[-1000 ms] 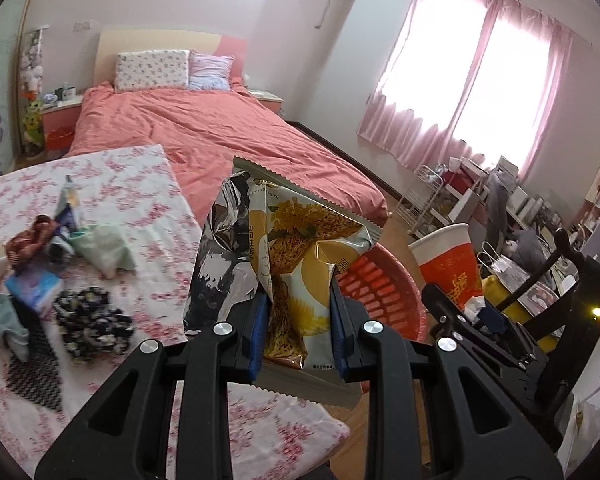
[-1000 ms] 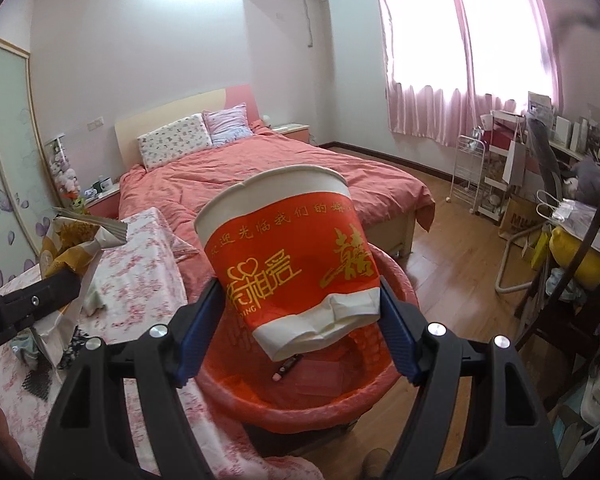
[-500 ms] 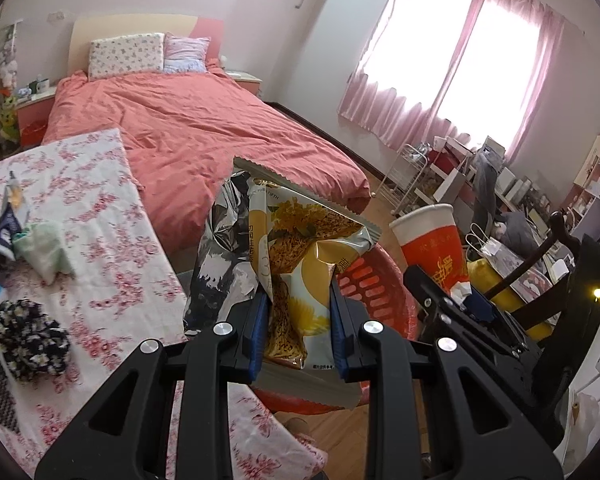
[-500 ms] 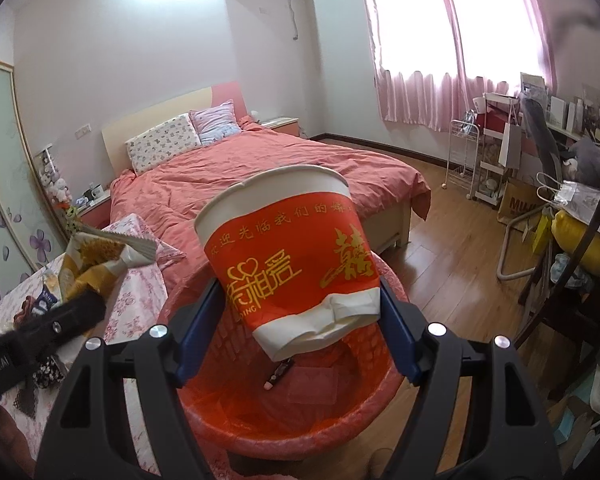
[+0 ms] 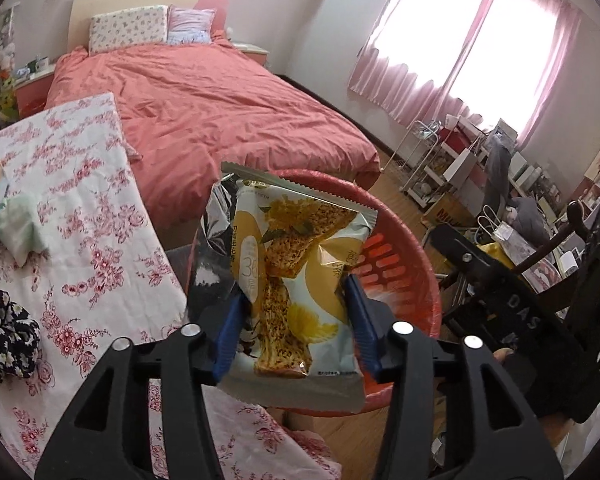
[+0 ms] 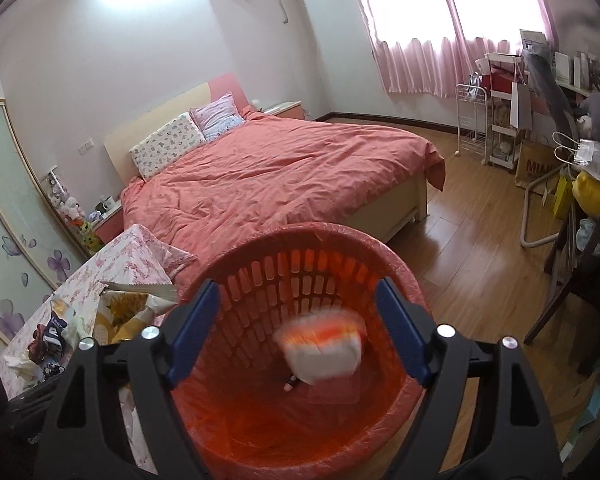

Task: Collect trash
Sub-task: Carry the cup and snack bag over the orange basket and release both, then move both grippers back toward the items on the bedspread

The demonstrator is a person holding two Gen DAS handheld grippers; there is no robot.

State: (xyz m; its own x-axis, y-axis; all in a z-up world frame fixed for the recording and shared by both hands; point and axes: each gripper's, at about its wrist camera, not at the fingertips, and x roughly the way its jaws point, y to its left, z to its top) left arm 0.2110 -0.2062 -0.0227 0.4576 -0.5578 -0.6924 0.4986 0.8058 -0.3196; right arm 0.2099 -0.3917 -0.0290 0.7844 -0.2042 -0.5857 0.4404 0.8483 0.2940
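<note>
Step in hand: dropping 2 pieces of trash into the red basket (image 6: pixel 296 420), which stands on the floor beside the table.
Right gripper (image 6: pixel 298 332): jaws wide and opening, nothing between them; the paper cup (image 6: pixel 322 350) is a blurred shape inside the basket, apparently falling free.
Left gripper (image 5: pixel 294 324): jaws opening around the yellow snack wrapper (image 5: pixel 296 276); the pads look to have just left its sides, though the crumpled foil makes contact hard to judge.
Wrapper position: upright between the blue pads, over the near rim of the basket (image 5: pixel 400 280).
Next move calls for: letting the wrapper fall clear of the rim, then turning both grippers toward the table for more trash.
Surface: table with a floral cloth (image 5: pixel 96 216), holding a pale green wad (image 5: pixel 18 228) and a dark flowered cloth (image 5: pixel 4 336).
Room: bedroom with a coral-covered bed (image 6: pixel 268 176), pink curtains (image 6: pixel 452 40), wooden floor (image 6: pixel 476 248) and cluttered shelves at the right.
</note>
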